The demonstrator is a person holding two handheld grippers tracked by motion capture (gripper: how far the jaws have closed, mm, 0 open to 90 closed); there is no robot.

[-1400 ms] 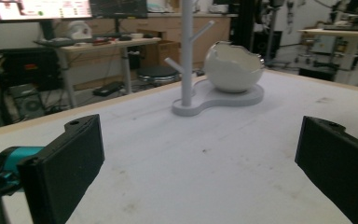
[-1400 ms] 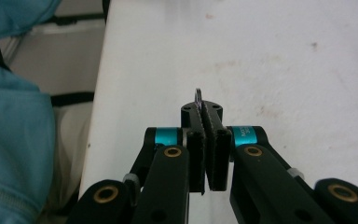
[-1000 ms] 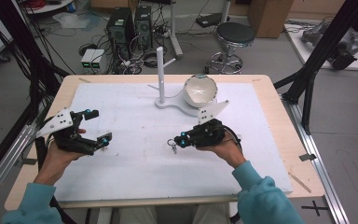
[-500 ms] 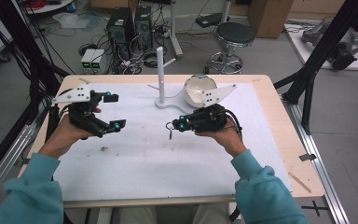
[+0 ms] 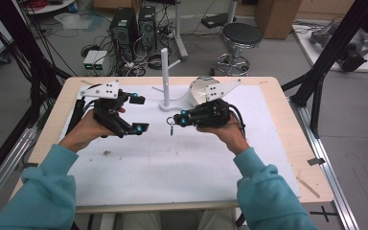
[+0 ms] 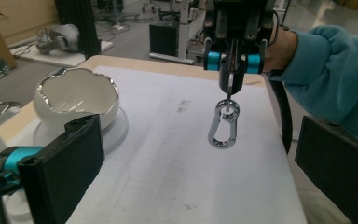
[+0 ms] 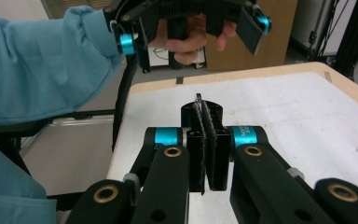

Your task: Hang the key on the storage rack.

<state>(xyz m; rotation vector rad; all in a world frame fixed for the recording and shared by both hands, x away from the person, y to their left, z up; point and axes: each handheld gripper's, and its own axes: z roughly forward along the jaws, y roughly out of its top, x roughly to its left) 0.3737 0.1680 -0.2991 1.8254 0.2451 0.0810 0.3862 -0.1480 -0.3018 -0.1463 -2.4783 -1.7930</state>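
A silver carabiner (image 6: pixel 223 129) hangs by its small ring from my right gripper (image 5: pixel 173 120), which is shut on the ring above the middle of the white mat. In the right gripper view the pads (image 7: pixel 210 140) are pressed together on the ring's thin edge. My left gripper (image 5: pixel 139 114) is held in the air to the left, facing the right one. It is open wide, with nothing between its fingers (image 6: pixel 60 163). The carabiner (image 5: pixel 171 128) dangles roughly a hand's width from the left gripper's tips.
A white stand with an upright post (image 5: pixel 165 76) rises just behind the grippers. A white bowl with a silver, broken-looking rim (image 6: pixel 77 100) sits at the back right, beside the stand's base. The white mat (image 5: pixel 182 167) covers most of the wooden table (image 5: pixel 292 143).
Both hands have moved away from the person and toward each other. The left gripper rose and swung right to face the right gripper, which still carries the carabiner.
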